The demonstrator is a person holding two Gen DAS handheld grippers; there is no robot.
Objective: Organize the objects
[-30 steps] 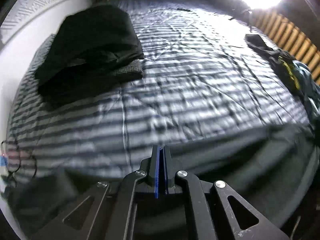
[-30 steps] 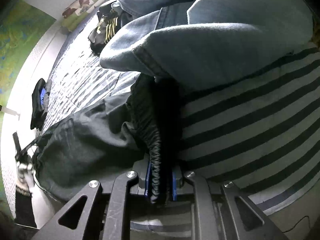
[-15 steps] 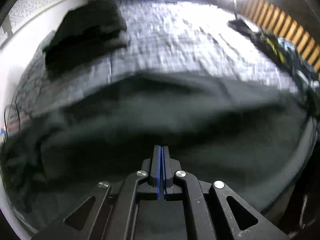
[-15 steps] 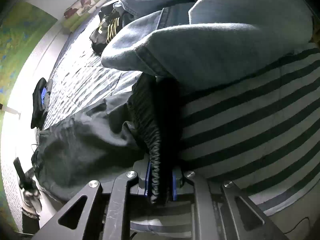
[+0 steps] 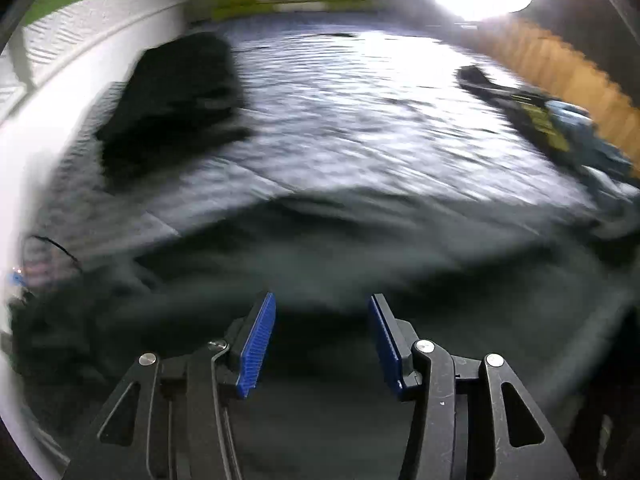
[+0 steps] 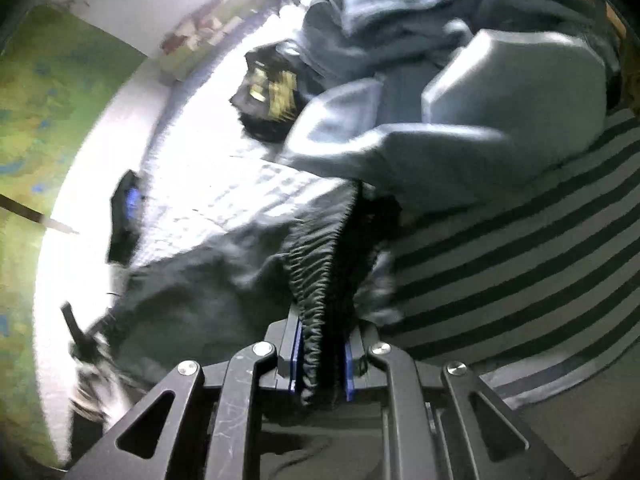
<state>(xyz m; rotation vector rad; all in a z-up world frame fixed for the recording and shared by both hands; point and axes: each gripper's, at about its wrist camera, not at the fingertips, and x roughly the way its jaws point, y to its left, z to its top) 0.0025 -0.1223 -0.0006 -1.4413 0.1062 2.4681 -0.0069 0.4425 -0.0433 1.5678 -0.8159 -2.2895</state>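
Observation:
A dark grey garment (image 5: pixel 320 248) lies spread over the near part of the striped bed. My left gripper (image 5: pixel 322 312) is open above it, blue pads apart, holding nothing. In the right wrist view my right gripper (image 6: pixel 320 356) is shut on the garment's gathered black waistband (image 6: pixel 316 280), and the rest of the garment (image 6: pixel 192 288) stretches away to the left.
A folded black pile (image 5: pixel 176 96) sits at the bed's far left by the white wall. A heap of blue denim (image 6: pixel 460 112) and a black and yellow garment (image 6: pixel 272 88) lie along the wooden slats (image 5: pixel 560 76). A bright lamp glares at the back.
My left gripper has opened and let go of the dark garment, which now lies on the bed. My right gripper keeps its hold on the waistband and has shifted.

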